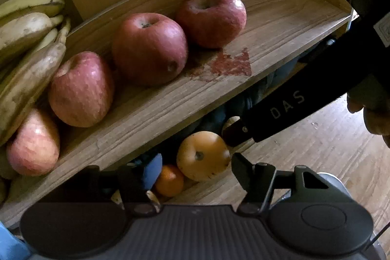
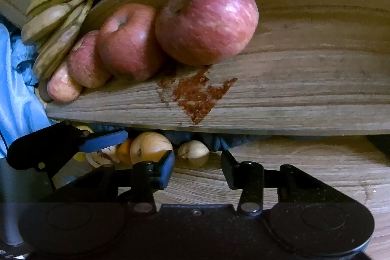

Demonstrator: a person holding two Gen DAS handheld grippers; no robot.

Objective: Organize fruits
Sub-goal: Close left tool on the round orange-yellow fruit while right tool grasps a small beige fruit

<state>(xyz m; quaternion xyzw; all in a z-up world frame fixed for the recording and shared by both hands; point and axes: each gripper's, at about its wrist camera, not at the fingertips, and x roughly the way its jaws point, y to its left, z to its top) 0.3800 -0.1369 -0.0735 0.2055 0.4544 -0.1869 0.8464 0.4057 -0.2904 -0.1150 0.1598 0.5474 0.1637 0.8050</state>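
Note:
Several red apples (image 1: 148, 48) stand in a row on a wooden shelf (image 1: 151, 113), with bananas (image 1: 26, 16) at its left end. Under the shelf, on the wooden floor, lie a yellow round fruit (image 1: 202, 155), an orange (image 1: 169, 180) and a small pale fruit (image 2: 193, 150). My left gripper (image 1: 196, 165) is low under the shelf, open, its fingers either side of the yellow fruit, with a gap at the blue pad (image 1: 152, 169). My right gripper (image 2: 197, 169) is open just short of the pale fruit, nothing between its fingers. Its black finger (image 1: 234, 134) reaches in beside the yellow fruit.
The shelf's front edge (image 2: 219, 123) overhangs the fruit on the floor. A red-brown stain (image 2: 197, 94) marks the shelf. Light blue fabric (image 2: 19, 89) hangs at the left. Dark cloth lies behind the floor fruit. A hand (image 1: 373, 109) holds the right gripper.

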